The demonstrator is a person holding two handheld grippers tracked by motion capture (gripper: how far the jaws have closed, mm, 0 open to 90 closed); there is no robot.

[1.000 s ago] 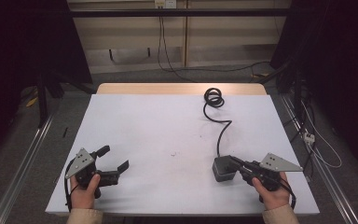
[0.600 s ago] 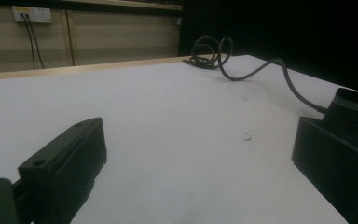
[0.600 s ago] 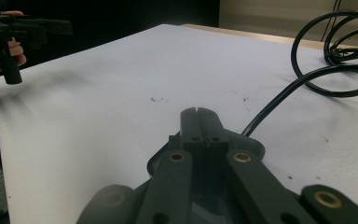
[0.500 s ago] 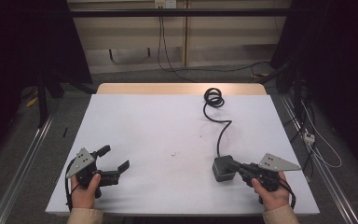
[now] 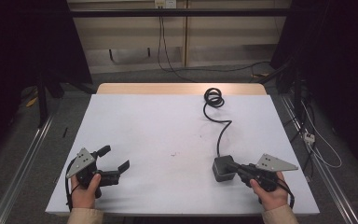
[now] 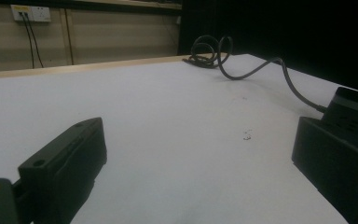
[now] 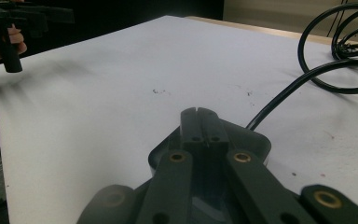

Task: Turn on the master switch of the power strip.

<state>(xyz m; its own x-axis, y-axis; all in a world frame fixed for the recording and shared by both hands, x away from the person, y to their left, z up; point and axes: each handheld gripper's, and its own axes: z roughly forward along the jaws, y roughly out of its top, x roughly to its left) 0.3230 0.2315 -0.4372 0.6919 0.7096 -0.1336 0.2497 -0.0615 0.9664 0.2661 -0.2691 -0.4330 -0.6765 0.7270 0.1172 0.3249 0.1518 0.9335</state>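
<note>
A dark grey power adapter block (image 5: pixel 220 171) lies on the white table (image 5: pixel 168 126) at the front right. Its black cable (image 5: pixel 222 127) runs back to a coil (image 5: pixel 213 98) near the far edge. My right gripper (image 5: pixel 231 166) is shut, with its jaws together and resting over the top of the adapter (image 7: pixel 257 140); the jaw tips (image 7: pixel 198 116) point along the block. My left gripper (image 5: pixel 116 157) is held at the front left, open, with nothing between its jaws. From the left gripper (image 6: pixel 198 140), the adapter (image 6: pixel 356 105) and cable (image 6: pixel 256 70) show off to the right.
A person's hands hold both grippers at the table's near edge. The other hand and its gripper (image 7: pixel 25 18) show far off in the right gripper view. A wooden strip (image 5: pixel 182 88) borders the table's far edge. A wall socket with cords (image 6: pixel 30 13) is behind.
</note>
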